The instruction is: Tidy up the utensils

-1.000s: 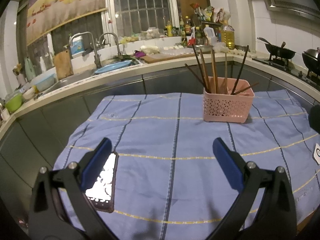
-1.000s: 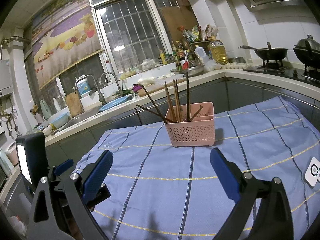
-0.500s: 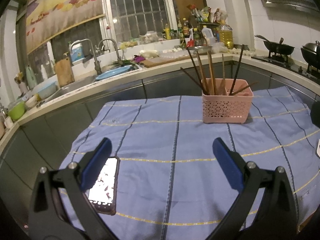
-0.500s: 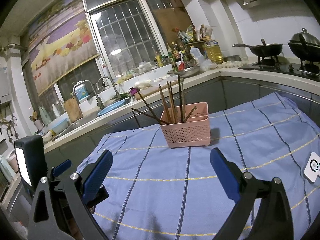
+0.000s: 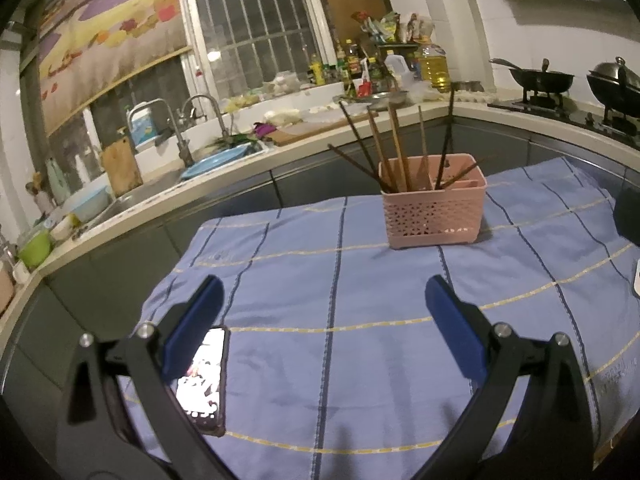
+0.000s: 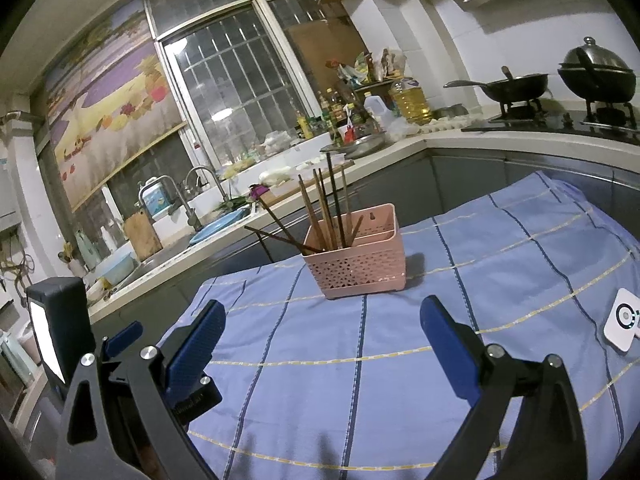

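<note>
We hold our left gripper [image 5: 320,300] and right gripper [image 6: 322,322] wide open with nothing in them, and the chopsticks [image 5: 394,152] all stand in the pink basket [image 5: 434,210] on the blue cloth [image 5: 360,360], so the job looks almost done.

Dim indoor light with a cool cast across both views. Dark outside the barred window [image 6: 236,92], with small bright reflections on the glass. A lit phone screen [image 5: 202,376] glares white, detail blown out. Soft shadow falls right of the pink basket [image 6: 360,256]. Heavy fisheye bending, black vignette at the corners. Grainy, slightly soft throughout.
</note>
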`<state>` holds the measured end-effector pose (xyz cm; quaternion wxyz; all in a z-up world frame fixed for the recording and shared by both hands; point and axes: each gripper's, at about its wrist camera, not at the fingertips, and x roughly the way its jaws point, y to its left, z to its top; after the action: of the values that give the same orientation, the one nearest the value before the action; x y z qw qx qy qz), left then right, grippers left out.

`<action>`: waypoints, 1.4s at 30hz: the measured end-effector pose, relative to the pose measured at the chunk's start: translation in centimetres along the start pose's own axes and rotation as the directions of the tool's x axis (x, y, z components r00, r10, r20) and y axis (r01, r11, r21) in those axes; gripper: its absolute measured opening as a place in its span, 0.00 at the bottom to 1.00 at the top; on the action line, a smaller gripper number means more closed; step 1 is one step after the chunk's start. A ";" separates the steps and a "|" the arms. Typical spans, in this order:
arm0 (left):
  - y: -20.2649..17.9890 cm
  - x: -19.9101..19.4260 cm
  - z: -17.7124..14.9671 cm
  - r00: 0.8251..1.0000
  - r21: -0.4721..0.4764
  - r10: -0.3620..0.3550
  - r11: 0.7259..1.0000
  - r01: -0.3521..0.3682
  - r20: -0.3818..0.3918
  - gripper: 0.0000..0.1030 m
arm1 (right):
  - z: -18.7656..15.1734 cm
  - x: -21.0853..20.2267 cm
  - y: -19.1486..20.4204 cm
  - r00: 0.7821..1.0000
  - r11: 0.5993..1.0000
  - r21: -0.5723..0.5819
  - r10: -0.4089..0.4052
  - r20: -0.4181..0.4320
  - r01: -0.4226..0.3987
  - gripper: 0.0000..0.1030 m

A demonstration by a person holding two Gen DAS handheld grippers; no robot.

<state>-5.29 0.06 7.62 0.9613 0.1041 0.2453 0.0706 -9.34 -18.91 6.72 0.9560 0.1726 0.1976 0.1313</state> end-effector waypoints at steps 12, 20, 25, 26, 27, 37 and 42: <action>-0.7 0.0 -0.1 1.000 0.004 -0.004 1.000 0.004 -0.012 0.94 | -0.1 -0.3 -0.4 1.000 1.000 0.005 -0.002 0.002 0.002 0.93; 0.6 0.5 -0.9 1.000 -0.014 -0.008 1.000 0.007 -0.028 0.94 | -0.4 0.4 0.9 1.000 1.000 -0.021 -0.003 -0.016 0.003 0.93; 1.7 0.9 -1.3 0.999 -0.034 -0.006 0.999 0.005 -0.036 0.94 | -0.6 1.0 1.9 1.000 0.999 -0.038 -0.001 -0.030 0.000 0.93; 1.9 0.9 -1.4 0.999 -0.037 -0.005 0.999 0.004 -0.038 0.94 | -0.6 1.1 2.1 0.999 0.999 -0.042 0.000 -0.033 -0.001 0.93; 2.0 1.0 -1.4 0.999 -0.040 -0.004 0.999 0.003 -0.040 0.94 | -0.6 1.1 2.2 0.999 0.999 -0.043 0.000 -0.034 -0.001 0.93; 3.1 1.4 -1.4 0.999 -0.061 0.002 0.998 -0.005 -0.053 0.94 | -0.7 1.5 2.8 0.999 0.999 -0.052 0.003 -0.041 -0.005 0.93; 3.0 1.3 -1.4 0.999 -0.057 0.002 0.998 -0.005 -0.054 0.94 | -0.7 1.4 2.5 0.999 0.999 -0.042 0.003 -0.033 -0.004 0.93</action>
<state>-5.08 3.50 6.50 0.9568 0.0752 0.2686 0.0822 -8.84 -16.04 6.64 0.9559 0.1504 0.2100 0.1398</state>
